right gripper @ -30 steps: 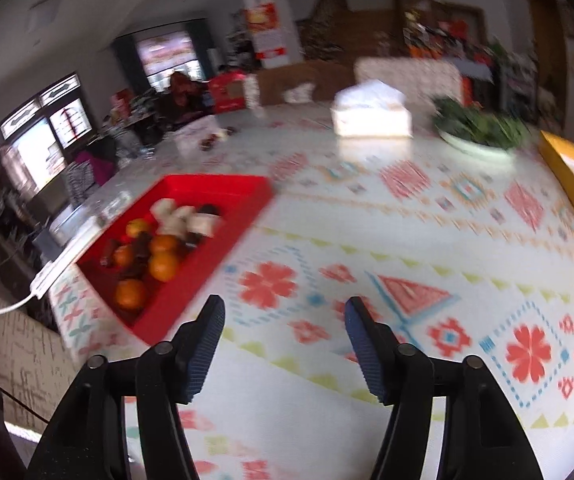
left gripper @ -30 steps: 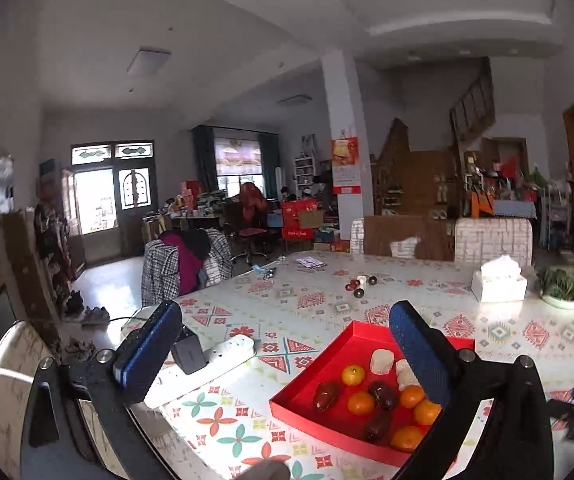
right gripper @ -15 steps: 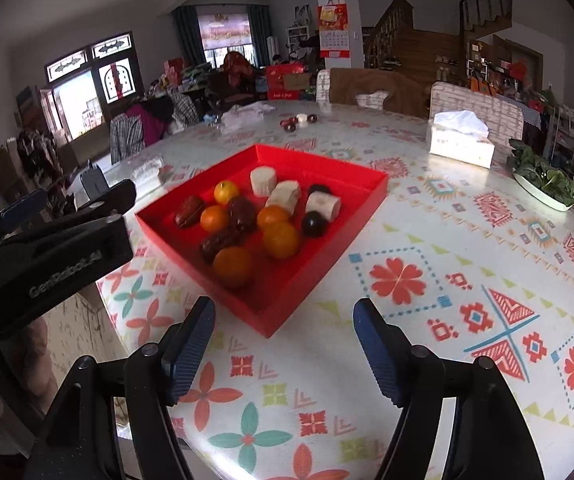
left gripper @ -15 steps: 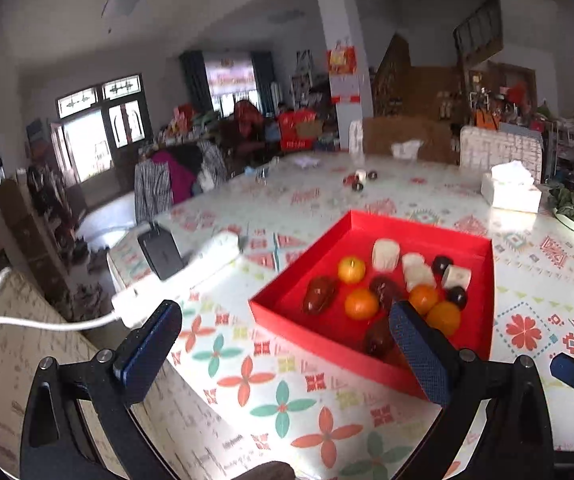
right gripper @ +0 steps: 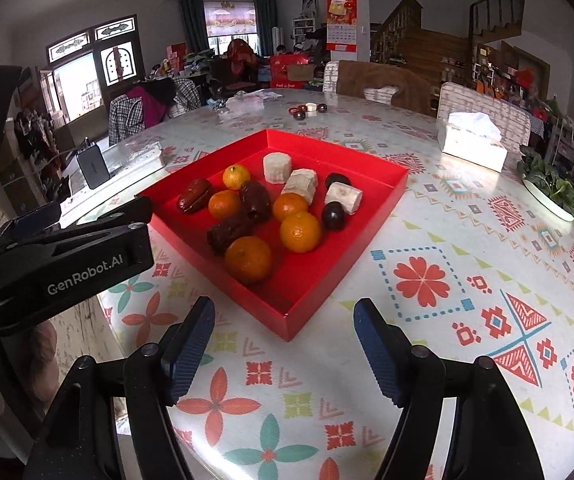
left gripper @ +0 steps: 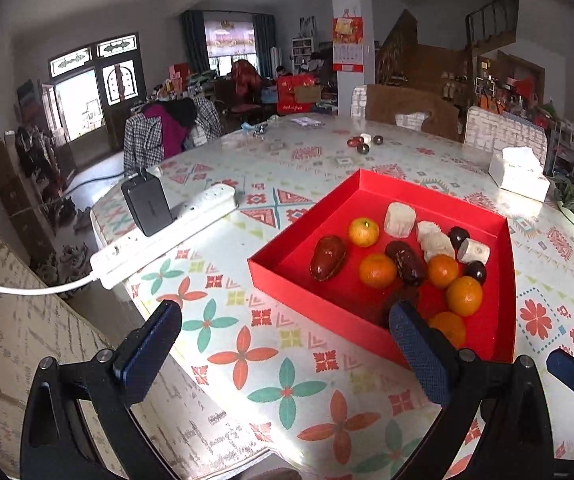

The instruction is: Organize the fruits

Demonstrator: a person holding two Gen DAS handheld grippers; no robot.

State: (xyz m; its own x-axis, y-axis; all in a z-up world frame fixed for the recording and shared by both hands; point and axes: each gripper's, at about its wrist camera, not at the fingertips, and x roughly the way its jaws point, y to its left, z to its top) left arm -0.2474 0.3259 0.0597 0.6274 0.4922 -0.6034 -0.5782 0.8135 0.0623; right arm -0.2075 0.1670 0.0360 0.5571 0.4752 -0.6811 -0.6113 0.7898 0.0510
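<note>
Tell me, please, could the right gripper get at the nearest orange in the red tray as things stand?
Probably yes: the right gripper is open and empty, and the nearest orange lies exposed beyond the low wall of the red tray.

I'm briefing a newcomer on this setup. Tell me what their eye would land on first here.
The red tray in the middle of the patterned table, loaded with oranges, dark dates and pale white chunks. Next, the two open, empty grippers: the right gripper near the tray's front corner, the left gripper alongside.

Patterned table bearing red tray, power strip, tissue box, plate of greens, small dark fruits.
</note>
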